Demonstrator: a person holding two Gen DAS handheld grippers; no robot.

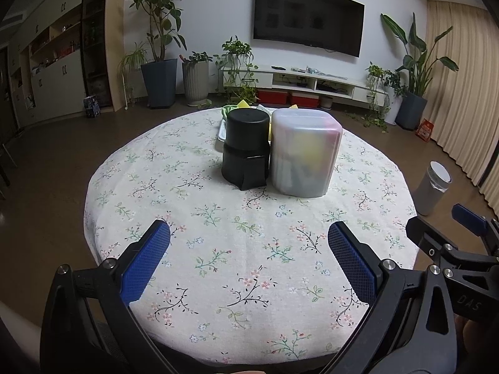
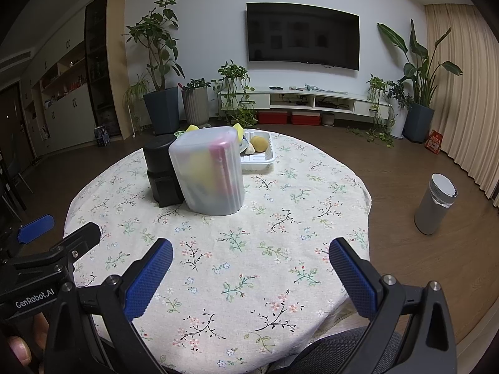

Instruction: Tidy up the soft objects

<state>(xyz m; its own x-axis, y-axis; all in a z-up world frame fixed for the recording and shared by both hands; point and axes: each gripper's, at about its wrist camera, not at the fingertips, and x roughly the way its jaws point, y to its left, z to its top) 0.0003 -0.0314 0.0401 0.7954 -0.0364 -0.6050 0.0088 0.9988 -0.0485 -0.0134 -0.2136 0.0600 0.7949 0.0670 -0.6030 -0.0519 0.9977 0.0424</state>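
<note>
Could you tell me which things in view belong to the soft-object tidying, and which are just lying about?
Belongs to the job:
- translucent container
- black container
- white tray
- yellow sponges
- round sponge

Just lying about:
- grey bin
- television
- potted plants
- red boxes

Soft, even indoor light falls on the table [image 1: 249,249], with faint shadows beside the containers on it. Around the table both fisheye views bend strongly and darken into black corners; the centre stays sharp.

Yellow sponges [image 2: 260,144] lie in a white tray [image 2: 262,159] behind the frosted upright container [image 2: 207,171].
</note>
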